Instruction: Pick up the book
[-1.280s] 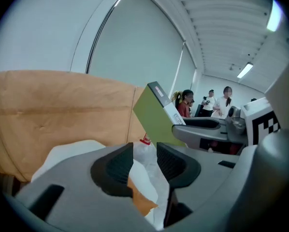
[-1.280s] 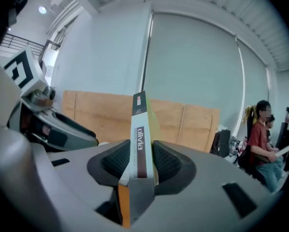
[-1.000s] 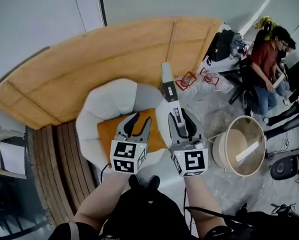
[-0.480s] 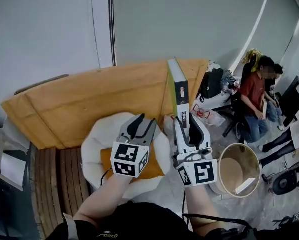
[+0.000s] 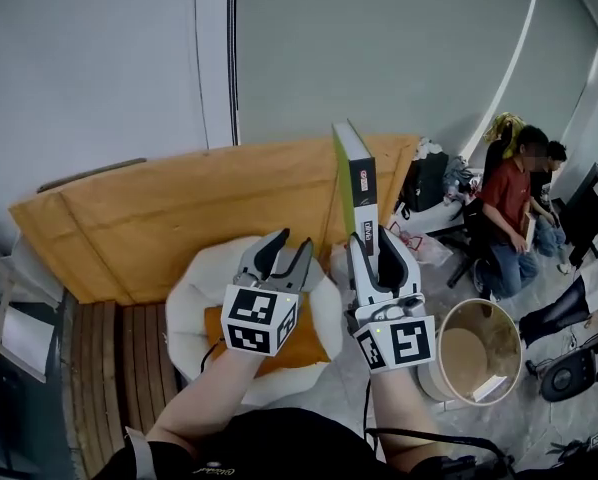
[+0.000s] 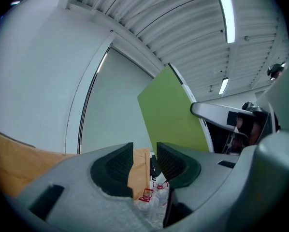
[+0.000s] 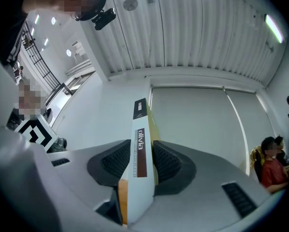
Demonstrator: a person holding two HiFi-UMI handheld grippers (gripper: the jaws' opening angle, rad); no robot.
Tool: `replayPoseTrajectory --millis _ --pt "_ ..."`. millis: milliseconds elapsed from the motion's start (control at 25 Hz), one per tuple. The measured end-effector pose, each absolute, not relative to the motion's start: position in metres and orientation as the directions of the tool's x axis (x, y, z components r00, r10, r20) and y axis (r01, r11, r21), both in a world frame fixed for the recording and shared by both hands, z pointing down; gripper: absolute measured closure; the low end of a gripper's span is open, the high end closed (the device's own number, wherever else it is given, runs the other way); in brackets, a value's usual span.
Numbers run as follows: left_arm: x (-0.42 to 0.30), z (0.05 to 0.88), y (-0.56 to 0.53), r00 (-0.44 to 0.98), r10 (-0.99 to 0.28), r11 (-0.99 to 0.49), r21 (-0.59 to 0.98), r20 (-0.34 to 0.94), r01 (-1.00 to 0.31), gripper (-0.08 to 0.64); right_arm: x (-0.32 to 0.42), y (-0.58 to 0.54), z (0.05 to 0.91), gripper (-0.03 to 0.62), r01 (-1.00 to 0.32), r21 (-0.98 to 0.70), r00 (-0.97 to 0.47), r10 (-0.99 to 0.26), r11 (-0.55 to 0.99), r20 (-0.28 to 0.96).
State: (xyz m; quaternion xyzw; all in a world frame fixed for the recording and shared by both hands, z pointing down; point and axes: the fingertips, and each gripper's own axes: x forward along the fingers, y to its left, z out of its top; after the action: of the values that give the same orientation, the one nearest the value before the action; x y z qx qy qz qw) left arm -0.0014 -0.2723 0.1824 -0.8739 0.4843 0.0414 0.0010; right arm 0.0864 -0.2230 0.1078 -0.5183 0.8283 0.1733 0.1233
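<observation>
The book (image 5: pixel 357 183) is thin, with a white spine and a green cover, and stands upright in the air above the armchair. My right gripper (image 5: pixel 374 253) is shut on its lower end, the spine pinched between the two dark pads (image 7: pixel 118 159). In the right gripper view the book (image 7: pixel 139 144) rises straight out of the jaws. My left gripper (image 5: pixel 282 250) hovers just left of the book with a narrow gap between its jaws and nothing in it. The left gripper view shows the green cover (image 6: pixel 171 115) to the right, beyond the left gripper (image 6: pixel 144 166).
Below the grippers sits a white armchair (image 5: pixel 204 288) with an orange cushion. Behind it a large wooden panel (image 5: pixel 149 223) leans on the wall. A round wooden tub (image 5: pixel 474 348) stands at the right. People sit at desks far right (image 5: pixel 504 198).
Both grippers have risen, and the book has gone up with the right one, from just over the armchair to well above it. The left jaws stay empty.
</observation>
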Motion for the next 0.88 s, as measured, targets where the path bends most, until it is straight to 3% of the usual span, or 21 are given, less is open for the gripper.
replayPoseTrajectory --millis 880 --pt "0.0053 0.1871 -0.2784 0.545 -0.836 -0.548 0.038 -0.069 -0.836 0.400 0.0884 -0.2274 0.1113 0.448 -0.904 0.170 -0.427 -0.816 0.392 -0.389"
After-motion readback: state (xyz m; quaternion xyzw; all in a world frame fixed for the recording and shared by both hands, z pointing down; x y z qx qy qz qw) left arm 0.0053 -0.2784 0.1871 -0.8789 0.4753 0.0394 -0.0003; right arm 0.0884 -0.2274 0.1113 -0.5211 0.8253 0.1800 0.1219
